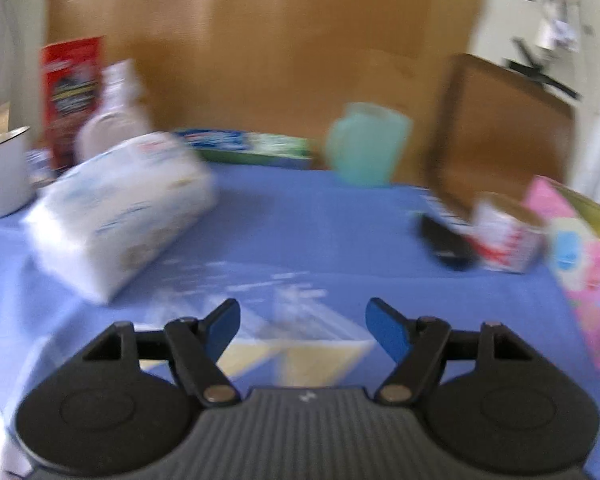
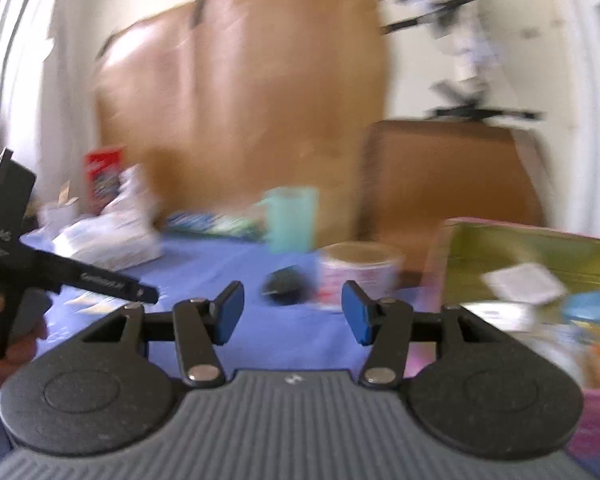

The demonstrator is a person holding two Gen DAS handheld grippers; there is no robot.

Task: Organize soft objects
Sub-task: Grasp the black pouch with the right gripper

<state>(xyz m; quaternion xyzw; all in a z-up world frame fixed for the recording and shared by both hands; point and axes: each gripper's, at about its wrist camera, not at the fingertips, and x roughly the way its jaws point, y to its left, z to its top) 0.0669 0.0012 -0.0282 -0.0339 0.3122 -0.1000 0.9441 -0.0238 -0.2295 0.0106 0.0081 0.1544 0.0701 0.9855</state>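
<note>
A soft white pack of tissues [image 1: 124, 212] lies tilted on the blue tablecloth [image 1: 300, 232], ahead and to the left of my left gripper [image 1: 305, 322]. That gripper is open with nothing between its blue pads. In the right wrist view the same pack [image 2: 108, 240] lies far left. My right gripper [image 2: 294, 310] is open and empty above the cloth. To its right stands a pink box [image 2: 456, 240] with a yellow-green inside. It holds a white packet [image 2: 520, 284] and a blue item [image 2: 592, 304]. Both views are blurred.
A teal cup [image 1: 366, 144], flat toothpaste boxes [image 1: 244, 144], a red box [image 1: 72, 96], a spray bottle [image 1: 116, 120] and a white mug [image 1: 4, 172] line the back. A black object [image 1: 444, 240] and a red-and-white tub [image 1: 508, 232] sit beside the pink box [image 1: 580, 272]. A hand [image 2: 22, 350] shows at left.
</note>
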